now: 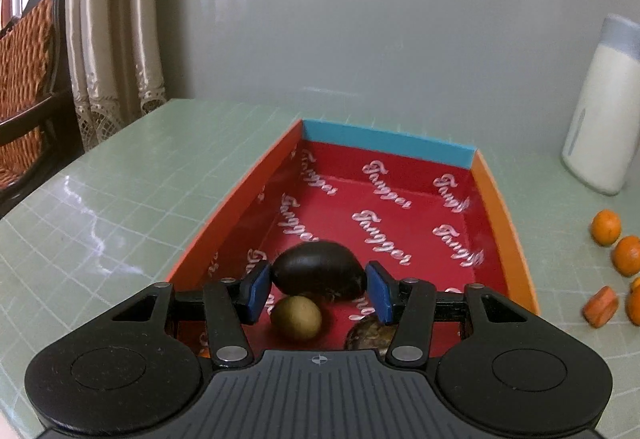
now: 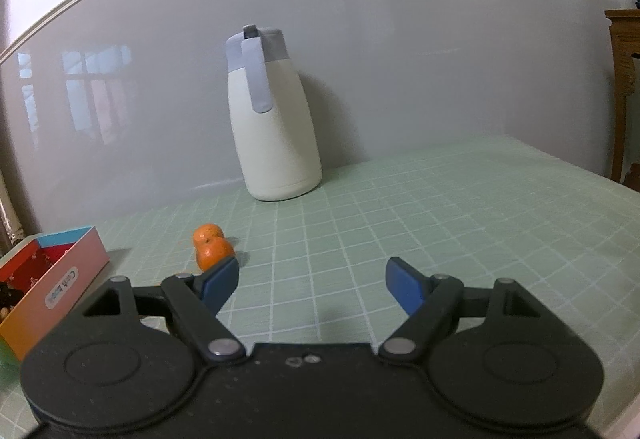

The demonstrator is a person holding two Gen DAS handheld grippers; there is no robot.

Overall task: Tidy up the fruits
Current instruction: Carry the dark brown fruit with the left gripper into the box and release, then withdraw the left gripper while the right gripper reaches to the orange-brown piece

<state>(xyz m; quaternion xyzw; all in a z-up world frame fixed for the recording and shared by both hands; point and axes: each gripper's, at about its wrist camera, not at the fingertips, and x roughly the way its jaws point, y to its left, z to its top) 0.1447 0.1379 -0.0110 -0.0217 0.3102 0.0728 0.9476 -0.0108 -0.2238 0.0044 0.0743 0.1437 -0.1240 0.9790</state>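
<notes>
In the left wrist view my left gripper [image 1: 318,289] is shut on a dark avocado [image 1: 320,270] and holds it over the near end of a red-lined box [image 1: 248,195] with orange walls. A brown-green kiwi [image 1: 296,317] and a dark rough fruit [image 1: 370,335] lie in the box below it. Several small oranges [image 1: 606,227] and an orange-red piece [image 1: 600,306] lie on the table to the right. In the right wrist view my right gripper [image 2: 312,285] is open and empty above the table. Two oranges [image 2: 212,246] sit just beyond its left finger [image 2: 220,281].
A white thermos jug [image 2: 276,119] with a grey-blue lid stands against the wall; it also shows in the left wrist view [image 1: 604,111]. The box [image 2: 60,279] sits at the left in the right wrist view. A green grid tablecloth [image 2: 440,207] covers the table. A chair [image 1: 28,87] and curtains stand far left.
</notes>
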